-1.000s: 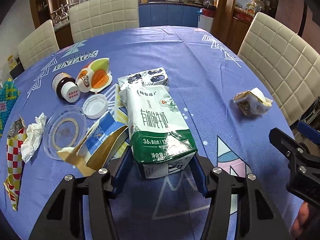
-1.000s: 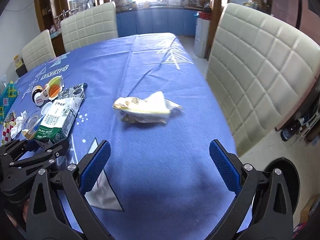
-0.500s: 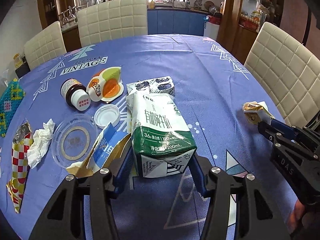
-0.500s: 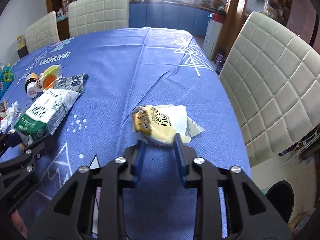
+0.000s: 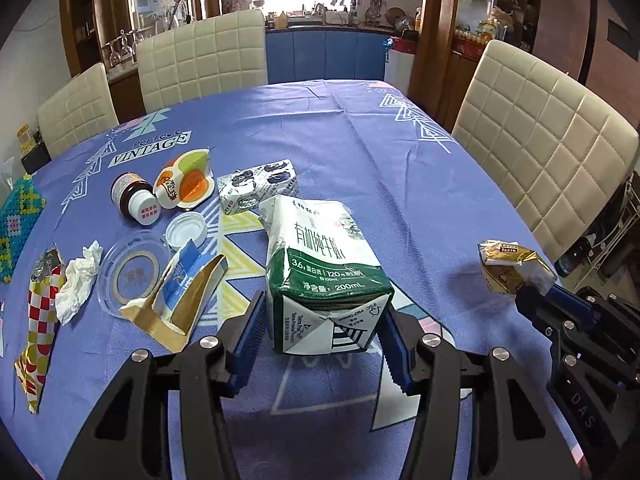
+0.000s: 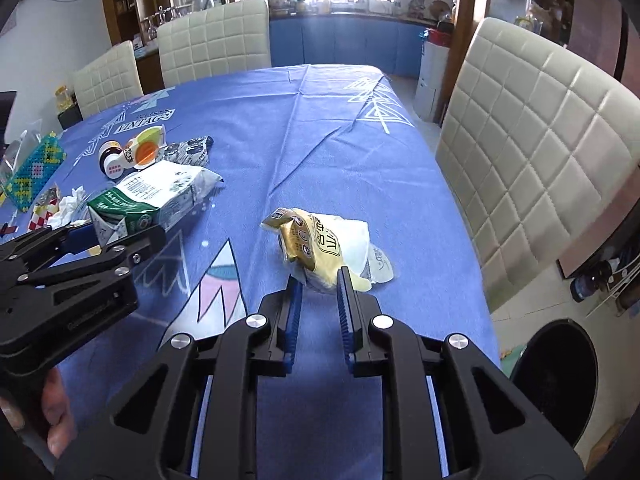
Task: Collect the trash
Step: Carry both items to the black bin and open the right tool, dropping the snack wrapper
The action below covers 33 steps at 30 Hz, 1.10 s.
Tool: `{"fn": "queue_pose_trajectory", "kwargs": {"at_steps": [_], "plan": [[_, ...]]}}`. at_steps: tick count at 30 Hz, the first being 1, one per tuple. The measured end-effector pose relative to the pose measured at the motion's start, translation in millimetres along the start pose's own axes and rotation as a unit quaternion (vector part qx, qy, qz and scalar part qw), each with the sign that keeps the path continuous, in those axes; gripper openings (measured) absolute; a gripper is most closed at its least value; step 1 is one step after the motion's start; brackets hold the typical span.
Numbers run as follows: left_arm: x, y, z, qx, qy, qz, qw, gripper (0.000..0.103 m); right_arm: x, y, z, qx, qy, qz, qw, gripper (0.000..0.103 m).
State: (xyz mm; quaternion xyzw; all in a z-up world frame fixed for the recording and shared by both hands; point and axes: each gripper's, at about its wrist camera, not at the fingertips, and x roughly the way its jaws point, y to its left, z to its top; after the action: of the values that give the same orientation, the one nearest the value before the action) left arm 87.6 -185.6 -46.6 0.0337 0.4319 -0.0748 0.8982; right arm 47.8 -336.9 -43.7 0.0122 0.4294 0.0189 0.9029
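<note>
1. Trash lay spread over the blue patterned tablecloth [image 5: 320, 140]: a green-and-white crumpled milk carton [image 5: 320, 264] at lower centre of the left wrist view, and a yellow crinkled plastic snack wrapper [image 6: 320, 248] at centre of the right wrist view.
2. Right gripper [image 6: 318, 284] had just been closing; a second earlier its jaws stood wide apart with the wrapper lying well ahead of them. They were now narrow, with the wrapper's near end pinched between the blue pads.
3. Left gripper [image 5: 320, 340] stood about half open, its pads against both sides of the carton's bottom end, much as it had a second before.
4. Seen from the left wrist camera, the wrapper [image 5: 514, 266] sat at the right edge, apparently raised off the cloth at the right gripper's tip [image 5: 532, 300].
5. Judged from this, both pieces were secured and ready to carry off.
6. Other litter stayed at left of the frame: a torn blue-and-brown paper carton [image 5: 184, 288], a white crumpled tissue [image 5: 78, 280], a clear round plastic lid [image 5: 134, 272].
</note>
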Motion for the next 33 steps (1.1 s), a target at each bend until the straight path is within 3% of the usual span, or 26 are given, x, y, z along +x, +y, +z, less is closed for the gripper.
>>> {"fn": "queue_pose_trajectory", "kwargs": {"at_steps": [18,33], "plan": [[-37.8,-48.9,-16.4,0.050,-0.021,-0.021,0.9983,0.052,-52.3,-30.5,-34.7,0.028,-0.025,-0.020,0.999,0.019],[-47.0,-95.6,-23.3,0.089,-0.026,-0.037,0.9950,0.052,-74.8,-74.8,-54.7,0.066,-0.036,-0.050,0.996,0.019]]}}
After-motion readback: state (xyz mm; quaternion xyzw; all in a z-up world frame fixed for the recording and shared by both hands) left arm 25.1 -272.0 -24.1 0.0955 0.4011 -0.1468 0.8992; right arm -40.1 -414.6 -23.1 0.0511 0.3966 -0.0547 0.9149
